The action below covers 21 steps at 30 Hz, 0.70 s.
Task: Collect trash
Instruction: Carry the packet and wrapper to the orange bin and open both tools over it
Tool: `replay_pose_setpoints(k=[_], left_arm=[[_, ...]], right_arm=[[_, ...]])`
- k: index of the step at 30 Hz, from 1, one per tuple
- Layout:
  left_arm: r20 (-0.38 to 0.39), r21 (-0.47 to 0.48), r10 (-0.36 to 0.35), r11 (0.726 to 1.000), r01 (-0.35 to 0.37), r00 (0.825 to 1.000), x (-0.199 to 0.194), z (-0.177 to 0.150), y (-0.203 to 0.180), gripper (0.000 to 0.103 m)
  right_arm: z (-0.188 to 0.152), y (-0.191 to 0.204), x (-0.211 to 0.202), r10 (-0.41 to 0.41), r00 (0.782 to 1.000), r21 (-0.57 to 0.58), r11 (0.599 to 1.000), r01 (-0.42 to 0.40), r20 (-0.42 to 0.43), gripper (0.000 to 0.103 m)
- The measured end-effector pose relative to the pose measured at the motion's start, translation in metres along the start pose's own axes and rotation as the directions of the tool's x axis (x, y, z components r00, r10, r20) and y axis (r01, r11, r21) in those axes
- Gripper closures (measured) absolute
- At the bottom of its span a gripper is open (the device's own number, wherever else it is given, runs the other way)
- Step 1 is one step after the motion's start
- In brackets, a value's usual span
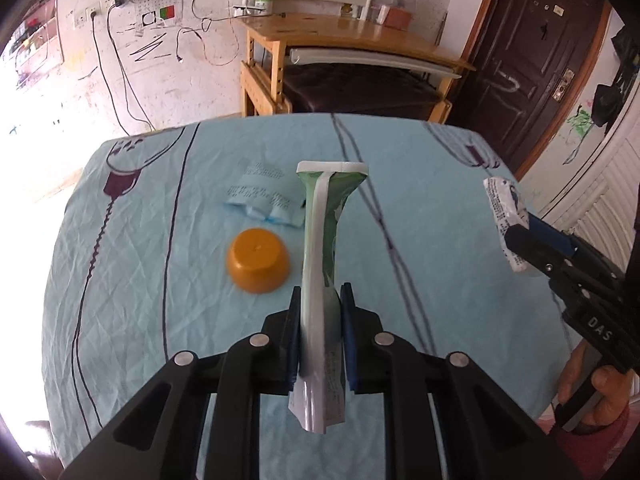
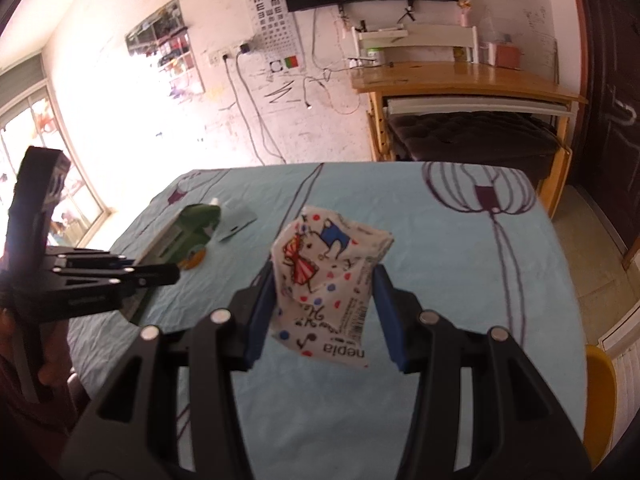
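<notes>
Nearest to us, our left gripper (image 1: pixel 320 322) is clamped almost fully closed on a flattened green-and-white wrapper (image 1: pixel 322 248), whose long body sticks out past the blue pads (image 1: pixel 347 320) and hangs clear above the table. Our right gripper (image 2: pixel 323 296) stands partly closed around a crumpled white tissue packet (image 2: pixel 324 276) printed with red and blue cartoon figures; both pads seem to press its sides, though motion blur makes the contact on the right pad hard to confirm. That packet, too, is lifted off the cloth.

Just beyond the left gripper, an orange cap (image 1: pixel 258 260) sits upside down on the light blue tablecloth (image 1: pixel 140 280), and a little farther a pale blue wrapper (image 1: pixel 262 196) lies flat, near the cap but apart from it. At the back stand a wooden desk (image 1: pixel 352 36) and a dark door (image 1: pixel 532 52).

We judge that we are midway through collecting: two pieces are in hand, two remain on the table. No bin shows in either view, so the next move calls for carrying both loads to wherever the trash goes, letting go there, and coming back for the cap and the blue wrapper. The thin green wrapper could slip if our grip loosens on the way.
</notes>
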<state>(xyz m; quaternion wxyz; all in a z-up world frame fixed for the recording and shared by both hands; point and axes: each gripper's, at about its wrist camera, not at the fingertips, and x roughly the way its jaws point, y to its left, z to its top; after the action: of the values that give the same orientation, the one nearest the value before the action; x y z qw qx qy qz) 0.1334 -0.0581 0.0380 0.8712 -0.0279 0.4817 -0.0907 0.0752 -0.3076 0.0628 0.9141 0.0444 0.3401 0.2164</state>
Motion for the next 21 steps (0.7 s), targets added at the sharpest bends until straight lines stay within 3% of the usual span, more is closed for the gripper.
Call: replay_pose_setpoints(k=[21], left_arm=[[0.044, 0.174, -0.043, 0.984, 0.035, 0.998, -0.013, 0.023, -0.123, 0.09]], right_arm=[[-0.021, -0.123, -0.088, -0.173, 0.977, 0.175, 0.973, 0.15, 0.125, 0.057]])
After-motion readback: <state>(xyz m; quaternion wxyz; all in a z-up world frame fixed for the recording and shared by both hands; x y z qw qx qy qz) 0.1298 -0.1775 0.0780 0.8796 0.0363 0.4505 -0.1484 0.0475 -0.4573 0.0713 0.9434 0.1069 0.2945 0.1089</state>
